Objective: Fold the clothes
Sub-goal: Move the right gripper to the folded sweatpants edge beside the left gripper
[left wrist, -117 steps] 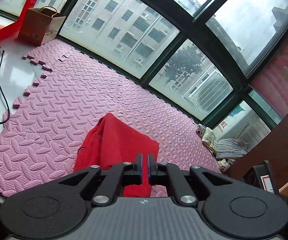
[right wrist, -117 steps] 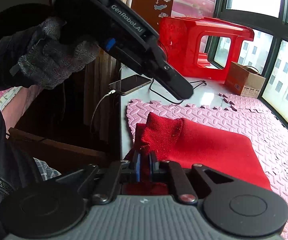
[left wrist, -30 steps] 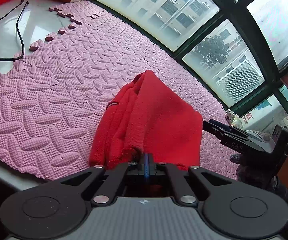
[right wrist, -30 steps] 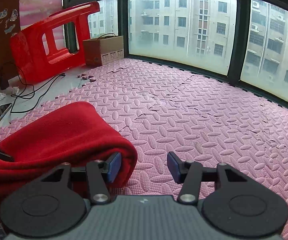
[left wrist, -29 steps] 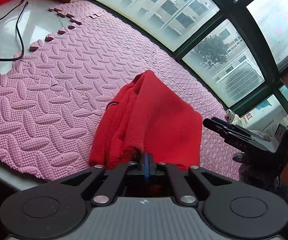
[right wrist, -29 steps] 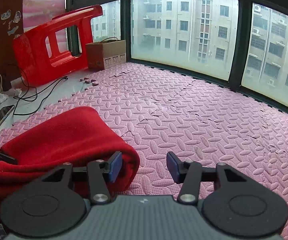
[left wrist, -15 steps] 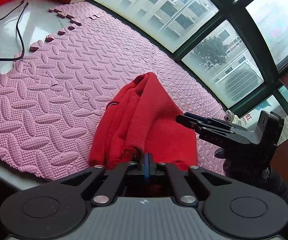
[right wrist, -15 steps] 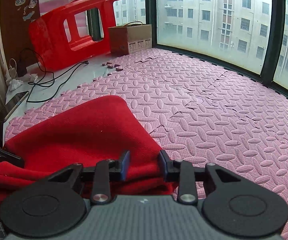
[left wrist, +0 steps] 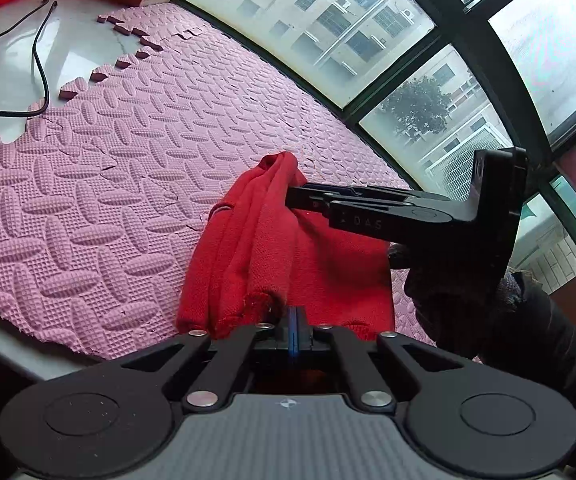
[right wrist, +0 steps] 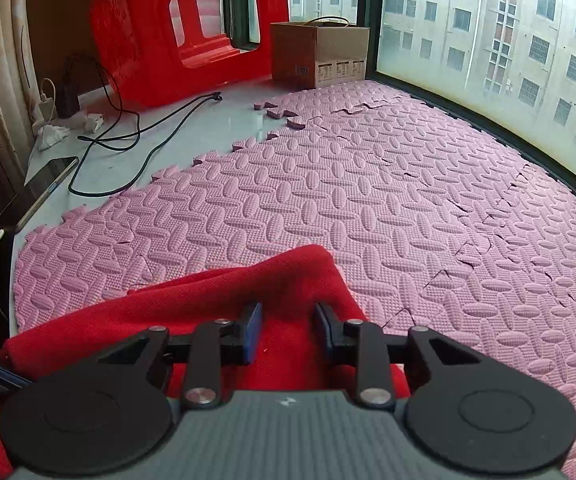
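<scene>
Pinching the near hem at lower centre, the left gripper [left wrist: 295,322] had its fingers clamped on the red garment [left wrist: 271,248], bunched on the pink mat [left wrist: 87,184]. Right of it, the right gripper [right wrist: 288,330] straddled the upper fold, fingers apart. Soft, limp knit; probably best held at edges.

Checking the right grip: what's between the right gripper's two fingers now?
Red cloth. In the right wrist view, a fold of it fills the gap between the right gripper fingers, which stand apart, not yet closed. Nothing else is in there.
</scene>
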### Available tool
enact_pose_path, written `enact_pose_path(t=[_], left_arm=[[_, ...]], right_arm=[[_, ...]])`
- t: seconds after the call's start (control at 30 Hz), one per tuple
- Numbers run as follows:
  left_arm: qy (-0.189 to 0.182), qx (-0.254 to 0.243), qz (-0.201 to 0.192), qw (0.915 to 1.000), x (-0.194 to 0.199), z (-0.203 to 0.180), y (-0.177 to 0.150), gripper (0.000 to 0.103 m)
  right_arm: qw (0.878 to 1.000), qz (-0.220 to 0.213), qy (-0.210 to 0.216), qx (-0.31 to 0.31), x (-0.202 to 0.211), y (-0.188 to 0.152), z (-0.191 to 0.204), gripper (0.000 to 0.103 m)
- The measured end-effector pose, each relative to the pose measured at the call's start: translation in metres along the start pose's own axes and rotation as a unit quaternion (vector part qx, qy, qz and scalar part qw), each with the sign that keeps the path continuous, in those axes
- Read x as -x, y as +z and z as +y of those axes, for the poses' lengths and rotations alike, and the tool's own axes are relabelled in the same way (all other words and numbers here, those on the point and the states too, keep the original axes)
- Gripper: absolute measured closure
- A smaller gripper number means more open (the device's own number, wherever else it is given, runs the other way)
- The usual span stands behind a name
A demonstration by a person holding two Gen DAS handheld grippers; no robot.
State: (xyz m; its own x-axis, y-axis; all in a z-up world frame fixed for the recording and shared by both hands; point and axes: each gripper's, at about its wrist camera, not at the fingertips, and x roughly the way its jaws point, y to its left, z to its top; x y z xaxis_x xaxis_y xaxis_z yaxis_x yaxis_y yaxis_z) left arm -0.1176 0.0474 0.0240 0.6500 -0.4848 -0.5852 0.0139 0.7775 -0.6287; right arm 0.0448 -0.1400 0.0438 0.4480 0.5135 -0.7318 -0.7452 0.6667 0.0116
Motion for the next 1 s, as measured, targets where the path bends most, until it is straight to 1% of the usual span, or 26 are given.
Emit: enact_pose_path(t=[0.1,0.23,0.27,0.33,0.4,0.57,0.7,1.0], left_arm=[[0.000,0.000,0.000,1.0000,0.000,0.000,0.000,0.100],[0.001,0.003,-0.003,1.0000,0.001,0.000,-0.001,0.100],[0.001,0.004,-0.003,1.0000,0.001,0.000,-0.001,0.100],[0.000,0.005,-0.003,1.0000,0.001,0.000,-0.001,0.100],[0.000,0.005,-0.003,1.0000,0.001,0.000,-0.001,0.100],[0.000,0.007,-0.004,1.0000,0.001,0.001,-0.002,0.100],[0.003,0.008,-0.003,1.0000,0.001,0.000,-0.001,0.100],[0.005,0.007,-0.003,1.0000,0.001,-0.001,-0.002,0.100]], right_arm=[[1.000,-0.007,-0.001,0.016,0.001,0.014,0.004,0.075],[1.000,0.012,0.009,0.013,-0.025,0.022,0.005,0.075],[1.000,0.014,0.008,0.013,-0.027,0.024,0.006,0.075],[1.000,0.010,0.005,0.015,-0.020,0.027,0.008,0.075],[1.000,0.004,0.017,0.017,-0.011,0.027,0.012,0.075],[0.998,0.007,0.048,0.048,-0.003,0.017,0.037,0.075],[0.998,-0.002,0.045,0.039,-0.011,0.011,0.042,0.075],[0.997,-0.008,0.055,0.047,0.019,-0.008,0.049,0.075]])
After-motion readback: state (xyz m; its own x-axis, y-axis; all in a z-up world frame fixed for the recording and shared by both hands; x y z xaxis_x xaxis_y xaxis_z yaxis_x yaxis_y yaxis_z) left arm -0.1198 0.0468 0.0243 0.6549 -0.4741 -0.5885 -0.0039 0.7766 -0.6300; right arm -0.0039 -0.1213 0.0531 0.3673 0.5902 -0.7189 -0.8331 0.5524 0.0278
